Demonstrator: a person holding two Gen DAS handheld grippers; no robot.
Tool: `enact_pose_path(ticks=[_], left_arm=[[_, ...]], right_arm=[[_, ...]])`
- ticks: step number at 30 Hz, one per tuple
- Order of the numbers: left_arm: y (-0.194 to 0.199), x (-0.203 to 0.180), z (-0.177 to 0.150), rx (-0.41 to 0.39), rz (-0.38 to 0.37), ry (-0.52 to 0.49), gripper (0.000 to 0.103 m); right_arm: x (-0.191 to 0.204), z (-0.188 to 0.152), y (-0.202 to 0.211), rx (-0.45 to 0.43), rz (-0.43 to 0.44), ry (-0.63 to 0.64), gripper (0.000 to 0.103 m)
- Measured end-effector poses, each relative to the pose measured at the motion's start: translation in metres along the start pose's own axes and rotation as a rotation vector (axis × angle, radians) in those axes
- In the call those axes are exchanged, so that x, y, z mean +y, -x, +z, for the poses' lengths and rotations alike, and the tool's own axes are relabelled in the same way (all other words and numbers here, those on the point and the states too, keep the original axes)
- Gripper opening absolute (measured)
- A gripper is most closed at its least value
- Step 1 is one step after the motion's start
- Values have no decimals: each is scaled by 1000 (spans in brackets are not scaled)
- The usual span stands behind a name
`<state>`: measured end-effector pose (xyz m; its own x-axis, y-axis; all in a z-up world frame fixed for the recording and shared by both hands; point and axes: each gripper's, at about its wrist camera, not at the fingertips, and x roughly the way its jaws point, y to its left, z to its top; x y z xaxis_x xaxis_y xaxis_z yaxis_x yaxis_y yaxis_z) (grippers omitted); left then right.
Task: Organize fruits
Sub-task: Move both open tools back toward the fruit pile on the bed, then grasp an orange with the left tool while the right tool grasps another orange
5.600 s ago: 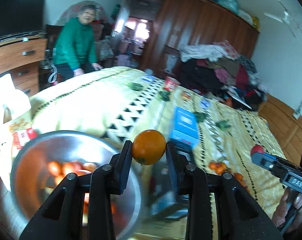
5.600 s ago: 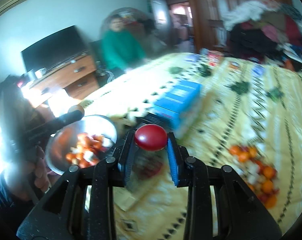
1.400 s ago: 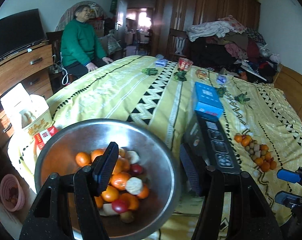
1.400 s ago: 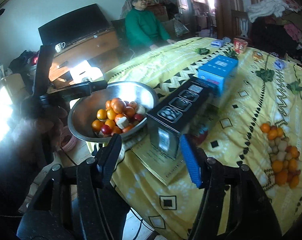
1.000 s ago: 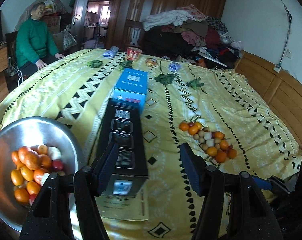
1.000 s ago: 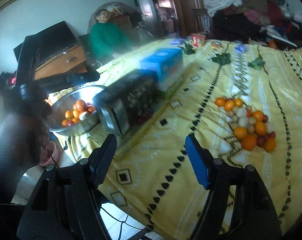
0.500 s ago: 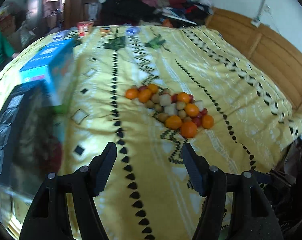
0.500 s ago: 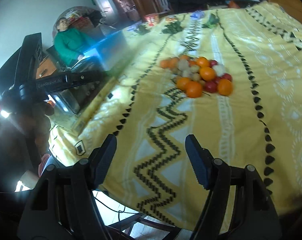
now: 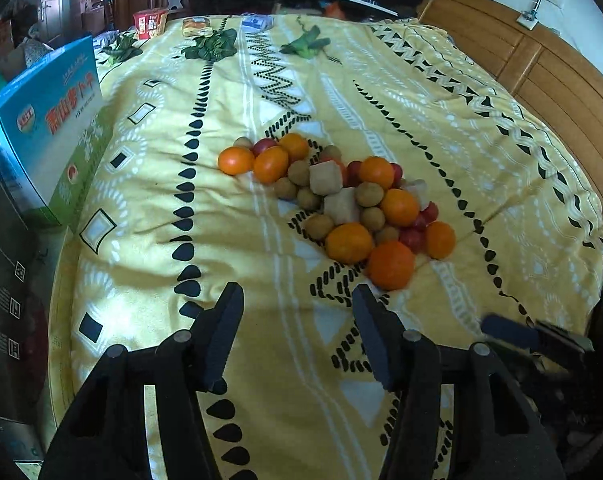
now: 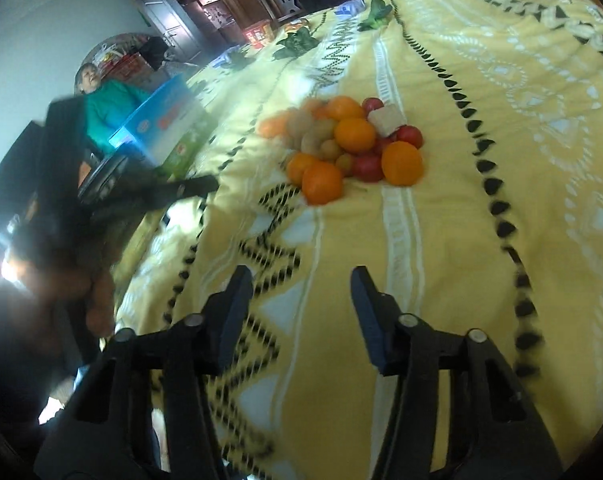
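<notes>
A pile of fruit [image 9: 341,204] lies on the yellow patterned bedspread [image 9: 261,92]: oranges, small red fruits, brown round ones and pale cubes. My left gripper [image 9: 297,308] hovers just short of the pile, with its nearest orange [image 9: 391,264] ahead and slightly right; the jaws are closing with nothing between them. In the right wrist view the same pile [image 10: 349,144] sits ahead of my right gripper [image 10: 301,284], whose jaws are also closing on nothing. The right gripper's blue fingertip [image 9: 509,330] shows at the lower right of the left wrist view.
A blue carton [image 9: 41,120] and a black box [image 9: 1,280] stand at the left edge of the bed. Leafy greens [image 9: 211,46] and a red cup [image 9: 149,22] lie at the far end. A wooden headboard [image 9: 541,60] runs along the right. A person in green [image 10: 109,104] sits beyond.
Both grippers swung away from the steel bowl and boxes toward the fruit pile and dropped closer to the bedspread. Their jaws stand narrower than before. The bowl has left view.
</notes>
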<state>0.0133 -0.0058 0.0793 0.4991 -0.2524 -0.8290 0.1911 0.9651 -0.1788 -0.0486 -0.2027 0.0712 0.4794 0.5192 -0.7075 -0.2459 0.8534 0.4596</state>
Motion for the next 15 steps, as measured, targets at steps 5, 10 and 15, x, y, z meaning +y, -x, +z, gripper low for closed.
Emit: enact_pose_path(ticks=[5,10,15], left_arm=[[-3,10,-1,-2,-12,5,58],[-7,17,2,-7,-33,21,58],[-13,16,5,-9,-53,26,58]], right_arm=[[0,32,-40,8,-26,24,47],[8,47,-68,30,-97,78,49],[5,49,-74,35,-151,107,49]])
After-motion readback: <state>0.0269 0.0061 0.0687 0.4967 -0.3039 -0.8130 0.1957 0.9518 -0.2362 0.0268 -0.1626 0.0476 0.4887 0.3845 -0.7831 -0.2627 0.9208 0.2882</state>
